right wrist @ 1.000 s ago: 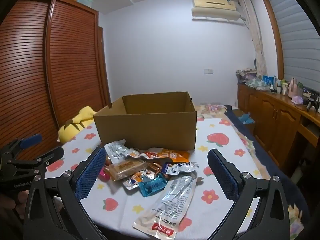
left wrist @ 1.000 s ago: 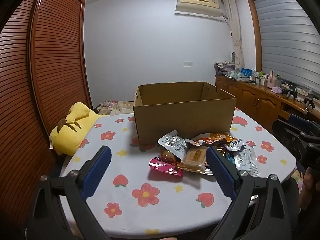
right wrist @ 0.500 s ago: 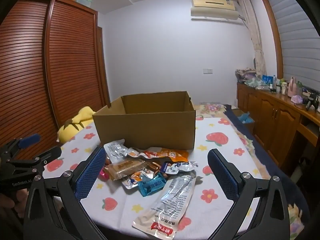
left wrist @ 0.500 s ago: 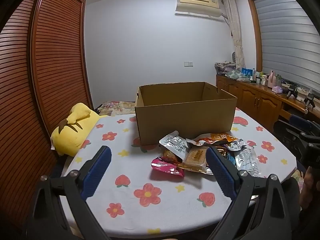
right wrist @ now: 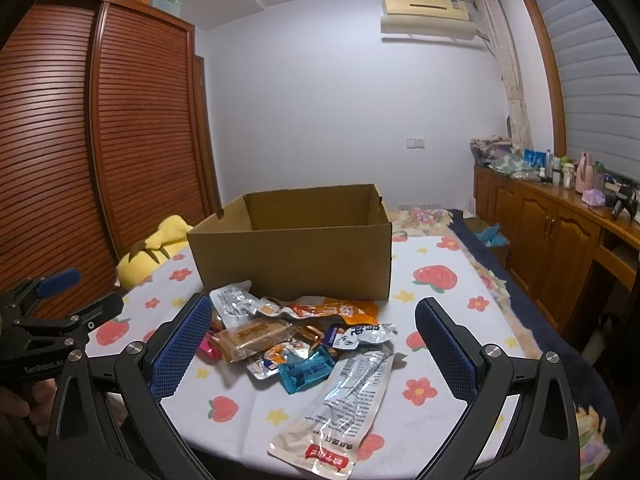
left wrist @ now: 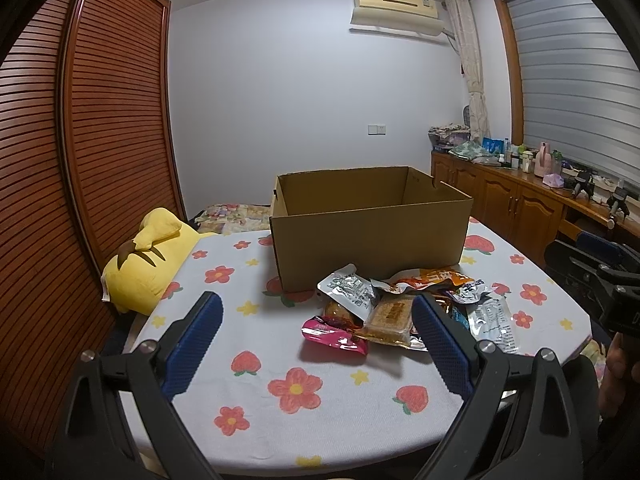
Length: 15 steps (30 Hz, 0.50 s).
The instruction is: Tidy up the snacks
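An open cardboard box (left wrist: pixel 368 240) stands on the flowered table (left wrist: pixel 280 420); it also shows in the right wrist view (right wrist: pixel 296 260). A pile of snack packets lies in front of it: a pink packet (left wrist: pixel 334 334), a brown biscuit bar (left wrist: pixel 390 318), a silver pouch (left wrist: pixel 350 288), an orange packet (right wrist: pixel 328 310), a teal packet (right wrist: pixel 308 370) and a long clear packet (right wrist: pixel 344 400). My left gripper (left wrist: pixel 316 344) is open and empty above the table's near edge. My right gripper (right wrist: pixel 312 344) is open and empty, just short of the pile.
A yellow plush toy (left wrist: pixel 148 260) lies at the table's left edge. A slatted wooden wardrobe (left wrist: pixel 80 160) stands on the left. A wooden sideboard (left wrist: pixel 520 208) with clutter runs along the right wall. The table edge is close below both grippers.
Both views have shifted only slightly; the grippers stay open and nothing on the table has moved.
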Each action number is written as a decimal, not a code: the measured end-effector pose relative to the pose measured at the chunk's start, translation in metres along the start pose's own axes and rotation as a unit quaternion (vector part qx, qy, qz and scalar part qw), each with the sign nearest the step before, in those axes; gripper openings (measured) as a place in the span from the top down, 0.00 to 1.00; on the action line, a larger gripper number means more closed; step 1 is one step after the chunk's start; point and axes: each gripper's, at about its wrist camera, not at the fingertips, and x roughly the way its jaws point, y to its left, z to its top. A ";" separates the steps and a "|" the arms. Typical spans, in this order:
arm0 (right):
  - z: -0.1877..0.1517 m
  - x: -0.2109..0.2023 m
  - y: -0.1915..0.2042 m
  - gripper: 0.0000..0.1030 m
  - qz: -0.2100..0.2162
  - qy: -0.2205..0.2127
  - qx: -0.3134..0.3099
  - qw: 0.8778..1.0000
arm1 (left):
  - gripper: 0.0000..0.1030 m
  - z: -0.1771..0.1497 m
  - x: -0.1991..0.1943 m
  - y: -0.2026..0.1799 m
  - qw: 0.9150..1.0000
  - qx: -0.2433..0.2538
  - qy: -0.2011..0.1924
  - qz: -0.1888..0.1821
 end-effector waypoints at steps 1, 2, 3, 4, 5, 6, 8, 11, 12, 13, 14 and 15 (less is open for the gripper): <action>0.000 0.000 0.000 0.00 0.001 0.001 0.000 1.000 | 0.06 0.001 -0.001 0.000 1.000 0.000 -0.001 0.001; 0.003 -0.001 0.002 0.00 -0.001 0.000 -0.001 1.000 | 0.06 0.001 -0.002 -0.001 1.000 0.001 -0.003 0.001; 0.003 -0.002 0.002 0.00 -0.003 -0.002 -0.002 1.000 | 0.06 0.002 -0.003 -0.001 1.000 0.001 -0.004 0.000; 0.003 -0.002 0.003 0.00 -0.004 -0.002 -0.002 1.000 | 0.06 0.003 -0.005 -0.001 1.000 0.002 -0.005 0.000; 0.003 -0.002 0.002 0.00 -0.003 -0.002 -0.001 1.000 | 0.06 0.004 -0.006 -0.001 1.000 0.002 -0.005 0.000; 0.004 -0.002 0.002 0.00 -0.002 -0.002 0.000 1.000 | 0.06 0.004 -0.007 -0.002 1.000 0.002 -0.006 0.000; 0.004 -0.002 0.003 0.00 -0.003 -0.003 -0.001 1.000 | 0.06 0.005 -0.008 -0.002 1.000 0.002 -0.007 0.000; 0.004 -0.002 0.003 0.00 -0.003 -0.002 -0.001 1.000 | 0.06 0.006 -0.010 -0.003 1.000 0.003 -0.009 0.001; 0.004 -0.002 0.003 0.00 -0.002 -0.002 -0.001 1.000 | 0.06 0.006 -0.010 -0.003 1.000 0.002 -0.009 0.001; 0.004 -0.002 0.003 0.00 -0.002 -0.002 -0.001 1.000 | 0.06 0.006 -0.010 -0.002 1.000 0.002 -0.009 0.000; 0.003 -0.002 0.003 0.00 -0.002 -0.002 -0.001 1.000 | 0.06 0.006 -0.010 -0.003 1.000 0.002 -0.009 0.001; 0.004 -0.002 0.003 0.00 -0.002 -0.003 -0.001 1.000 | 0.06 0.006 -0.010 -0.003 1.000 0.002 -0.009 0.001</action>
